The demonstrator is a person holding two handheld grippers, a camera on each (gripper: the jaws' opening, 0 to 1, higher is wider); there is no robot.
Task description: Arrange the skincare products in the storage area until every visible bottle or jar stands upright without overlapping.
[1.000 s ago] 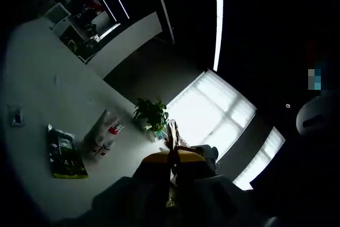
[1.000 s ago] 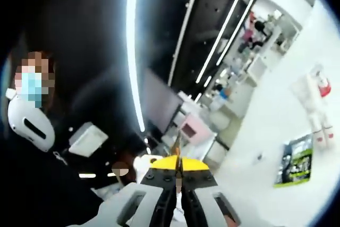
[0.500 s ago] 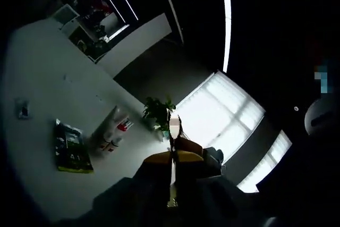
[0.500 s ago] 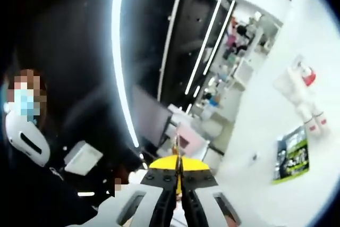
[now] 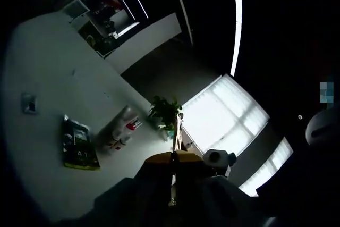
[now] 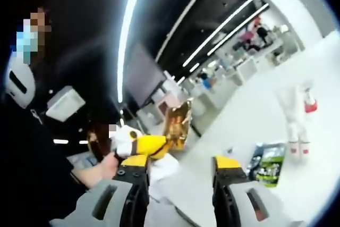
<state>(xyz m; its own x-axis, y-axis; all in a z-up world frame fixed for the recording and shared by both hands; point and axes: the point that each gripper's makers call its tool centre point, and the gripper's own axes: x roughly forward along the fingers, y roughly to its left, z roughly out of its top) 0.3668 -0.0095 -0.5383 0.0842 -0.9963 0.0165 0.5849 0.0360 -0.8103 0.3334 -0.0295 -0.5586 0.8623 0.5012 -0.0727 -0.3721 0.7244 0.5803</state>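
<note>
Both grippers were raised, aimed away from any storage area.

The right gripper (image 6: 178,171) stood wide open and empty; the left gripper (image 5: 172,176) was pinched shut, seemingly empty. Farther off, white bottles (image 6: 296,118) and a green packet (image 6: 268,163) lay on a white surface (image 6: 249,115). Reaching blind risked toppling them.

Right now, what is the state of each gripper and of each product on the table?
left gripper: shut on the gold sachet, which it holds in the air.
right gripper: open, empty.
green packet: lying flat on the white table.
white tubes: lying down side by side, red caps on.
</note>
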